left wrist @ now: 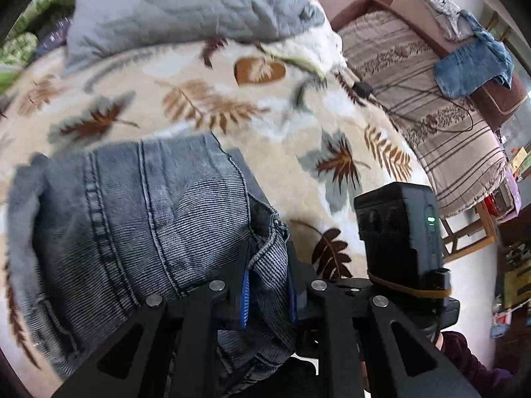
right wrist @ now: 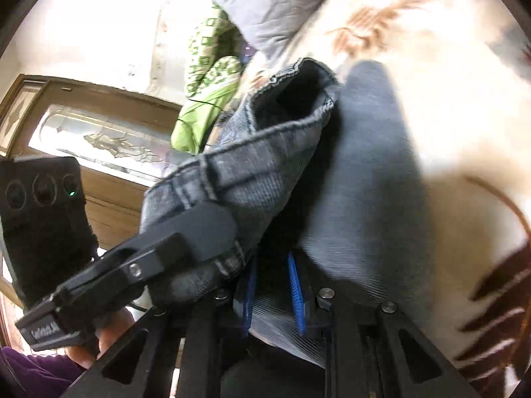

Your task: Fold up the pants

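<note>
In the left wrist view, the left gripper [left wrist: 268, 285] is clenched on a bunched fold of the grey-blue jeans [left wrist: 132, 232], the denim pinched between its blue-lined pads; the rest of the jeans spreads away from the jaws across the leaf-patterned blanket [left wrist: 232, 106], seams running along the cloth. Beyond the jeans, at the blanket's far side, lies a grey quilted pillow [left wrist: 186, 6], and off the blanket's right edge stands a sofa under a striped cover [left wrist: 431, 99] with blue cloth draped on its back. A black camera block [left wrist: 401, 232] sits just beside the jaws — part of the other tool, above a purple sleeve [left wrist: 471, 364]. In the right wrist view, the right gripper [right wrist: 273, 293] is likewise closed on denim, grey-blue cloth caught between its blue pads, with an open trouser hem [right wrist: 298, 96] lifted above the blanket [right wrist: 448, 99]. The left gripper [right wrist: 212, 229] shows here too, its dark finger pressed against the jeans [right wrist: 365, 165] — a hand [right wrist: 106, 335] beneath it. Past the hem lie the pillow [right wrist: 272, 0] and green patterned bedding [right wrist: 209, 76].
</note>
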A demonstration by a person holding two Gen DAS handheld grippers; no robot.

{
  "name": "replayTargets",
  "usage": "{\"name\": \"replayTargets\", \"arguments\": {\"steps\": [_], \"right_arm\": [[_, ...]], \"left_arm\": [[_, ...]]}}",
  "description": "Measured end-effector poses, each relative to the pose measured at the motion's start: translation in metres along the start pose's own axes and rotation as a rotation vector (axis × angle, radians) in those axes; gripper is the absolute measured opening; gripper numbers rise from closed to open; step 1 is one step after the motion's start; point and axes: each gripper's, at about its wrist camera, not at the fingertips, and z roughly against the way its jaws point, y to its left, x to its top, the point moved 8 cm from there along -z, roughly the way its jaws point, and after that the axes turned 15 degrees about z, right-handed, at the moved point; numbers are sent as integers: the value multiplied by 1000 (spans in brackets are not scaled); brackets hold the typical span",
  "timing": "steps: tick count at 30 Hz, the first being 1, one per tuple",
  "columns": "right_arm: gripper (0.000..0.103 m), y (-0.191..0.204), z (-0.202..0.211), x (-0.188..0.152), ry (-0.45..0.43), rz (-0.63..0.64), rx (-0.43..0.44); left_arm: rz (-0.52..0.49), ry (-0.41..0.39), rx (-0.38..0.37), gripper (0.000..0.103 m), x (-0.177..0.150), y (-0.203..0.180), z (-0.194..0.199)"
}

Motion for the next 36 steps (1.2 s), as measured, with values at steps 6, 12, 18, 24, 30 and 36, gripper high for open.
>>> {"name": "replayTargets", "arguments": {"steps": [6,12,18,24,30,36], "right_arm": [[18,1,30,-7,67,92,-75],[20,-15,123,13,-22,80,-138],[74,-9,127,56,-169,-5,-40],[74,-3,69,61,-78,-8,16],[74,-27,46,69,-40,-48,-34],[54,-11,23,73,24,10,-13]], "left_arm": [[29,77,-29,24,-1,-2,-5],[-113,-1,-37,46,2,-29,43],[-82,-184,138,57,27,22,101],[53,-218,311,57,27,115,118],[76,-144,295,57,11,141,87],[99,-99,273,57,4,153,64]]}}
